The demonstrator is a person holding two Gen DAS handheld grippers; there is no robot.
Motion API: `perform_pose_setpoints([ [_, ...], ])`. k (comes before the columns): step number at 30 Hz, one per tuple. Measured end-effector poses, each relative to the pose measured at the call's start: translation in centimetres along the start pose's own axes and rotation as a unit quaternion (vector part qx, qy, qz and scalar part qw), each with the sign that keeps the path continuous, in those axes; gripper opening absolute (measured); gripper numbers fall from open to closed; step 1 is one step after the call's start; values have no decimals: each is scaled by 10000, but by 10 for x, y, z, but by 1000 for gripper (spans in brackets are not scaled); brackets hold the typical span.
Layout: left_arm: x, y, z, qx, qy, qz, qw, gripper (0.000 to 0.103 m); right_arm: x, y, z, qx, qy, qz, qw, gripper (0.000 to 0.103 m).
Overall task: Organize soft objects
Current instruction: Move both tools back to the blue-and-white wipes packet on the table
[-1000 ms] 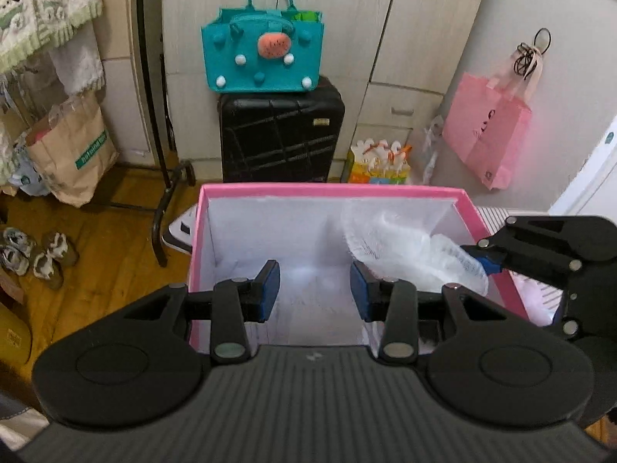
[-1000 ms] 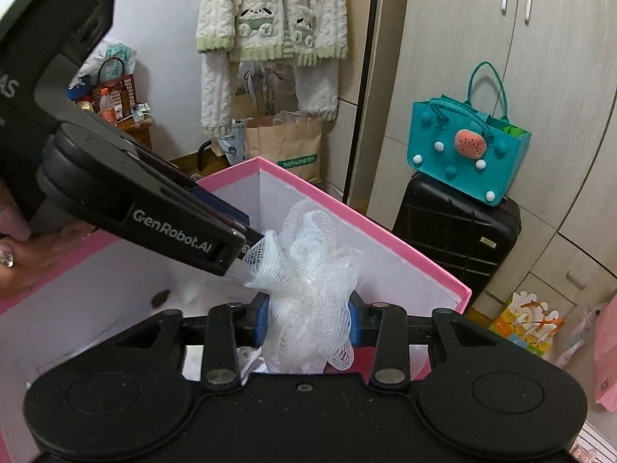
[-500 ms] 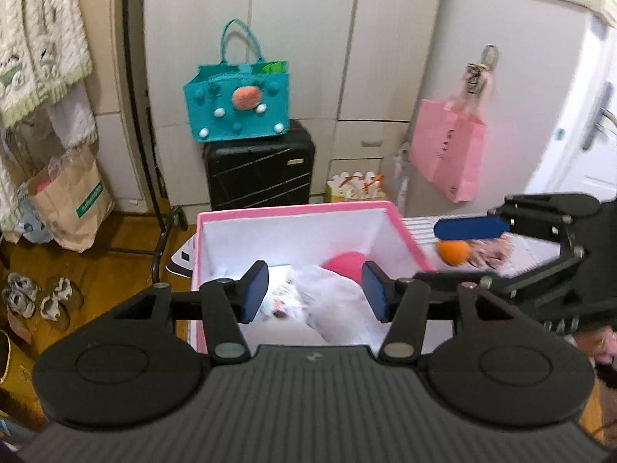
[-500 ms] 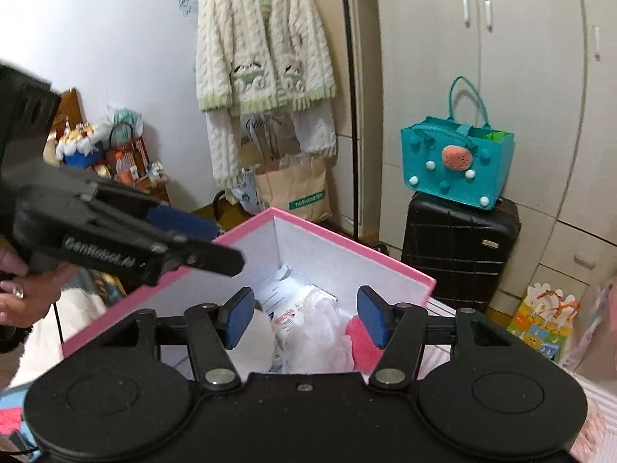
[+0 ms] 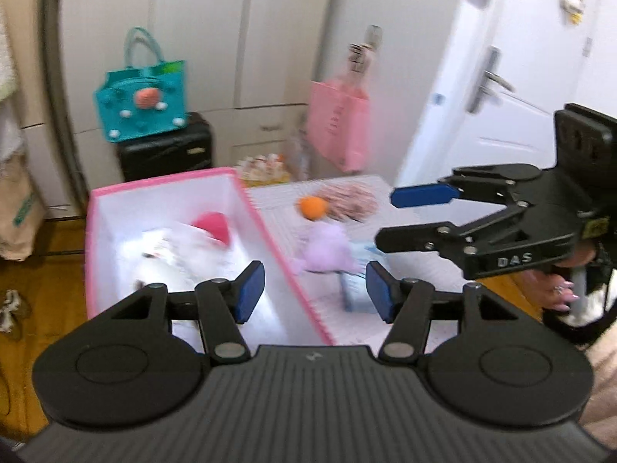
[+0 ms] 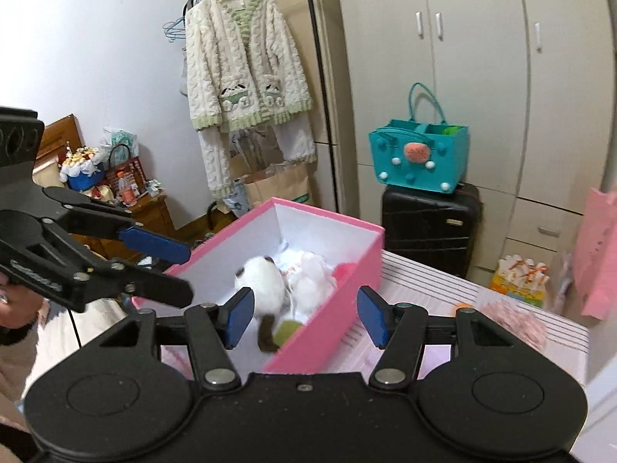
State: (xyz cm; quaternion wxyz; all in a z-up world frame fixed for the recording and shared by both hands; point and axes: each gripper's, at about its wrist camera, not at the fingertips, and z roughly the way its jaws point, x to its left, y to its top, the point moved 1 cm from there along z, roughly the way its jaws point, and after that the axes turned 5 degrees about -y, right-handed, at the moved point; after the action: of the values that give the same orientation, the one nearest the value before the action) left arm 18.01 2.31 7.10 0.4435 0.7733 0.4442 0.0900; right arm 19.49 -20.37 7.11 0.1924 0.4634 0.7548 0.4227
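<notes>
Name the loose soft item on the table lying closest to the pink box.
The purple fluffy ball, beside the box wall; the orange ball and pink puff lie farther back.

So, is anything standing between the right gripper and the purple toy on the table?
Nothing visible does. The right gripper is open and empty above the table, and the purple toy lies uncovered beside the pink box, with open air between them.
</notes>
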Motion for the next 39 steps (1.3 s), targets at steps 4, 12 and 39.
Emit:
perform_pose_setpoints([
  [4,-23,-9,4,78,-241,88,9996,58,-1,-21,-31,-90,-262,-107,9996,66],
  [12,-60,-27,38,324,-425,427,9977,58,-11,-64,-75,-175,-669,-112,9975,67],
  [39,-67,-52,206,117,457,-145,9988,58,-91,-178,29,-72,-848,-20,9964,73],
])
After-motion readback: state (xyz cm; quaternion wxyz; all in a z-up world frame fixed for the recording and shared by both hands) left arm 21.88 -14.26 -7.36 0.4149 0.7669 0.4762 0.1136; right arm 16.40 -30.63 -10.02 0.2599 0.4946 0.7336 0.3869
